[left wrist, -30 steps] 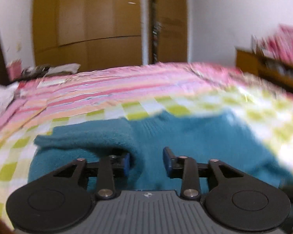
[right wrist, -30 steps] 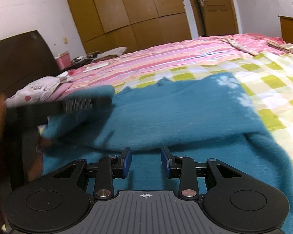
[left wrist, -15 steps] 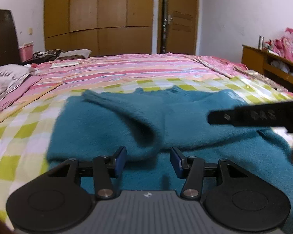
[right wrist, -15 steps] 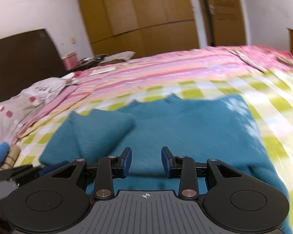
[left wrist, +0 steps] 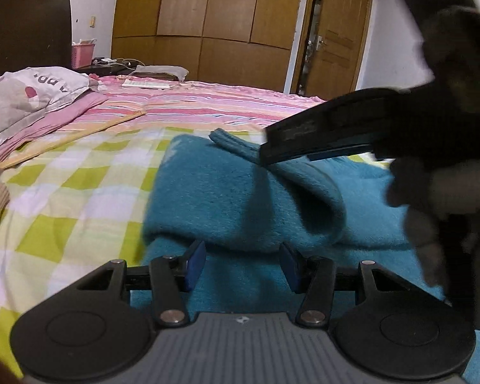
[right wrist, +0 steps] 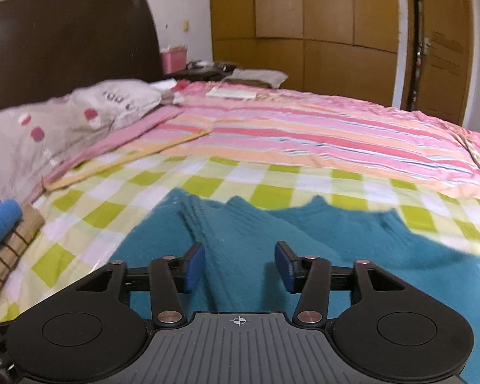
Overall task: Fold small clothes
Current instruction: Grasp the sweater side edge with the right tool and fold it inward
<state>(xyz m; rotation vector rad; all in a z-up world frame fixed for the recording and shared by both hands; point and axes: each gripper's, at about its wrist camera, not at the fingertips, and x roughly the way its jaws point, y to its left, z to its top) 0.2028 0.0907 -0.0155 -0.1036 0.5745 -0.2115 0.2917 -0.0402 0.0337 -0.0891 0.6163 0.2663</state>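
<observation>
A teal knitted sweater lies on the green-and-white checked bedspread, one sleeve folded across its body. My left gripper hovers low at the near edge of that fold, pads apart, with nothing pressed between them. The right gripper's fingers reach in from the right, dark and blurred, with their tips at the sleeve's cuff. In the right wrist view my right gripper hangs over the sweater; its jaws are opening and no cloth is clamped between them.
A grey pillow with pink dots lies at the left, before a dark headboard. Folded brown checked cloth and a blue item sit at the left edge. The pink striped cover runs back towards the wardrobe and door.
Both grippers' jaws have spread wider. The right gripper swung left and up over the sweater and now crosses the left view; the sleeve lies folded over the body.
</observation>
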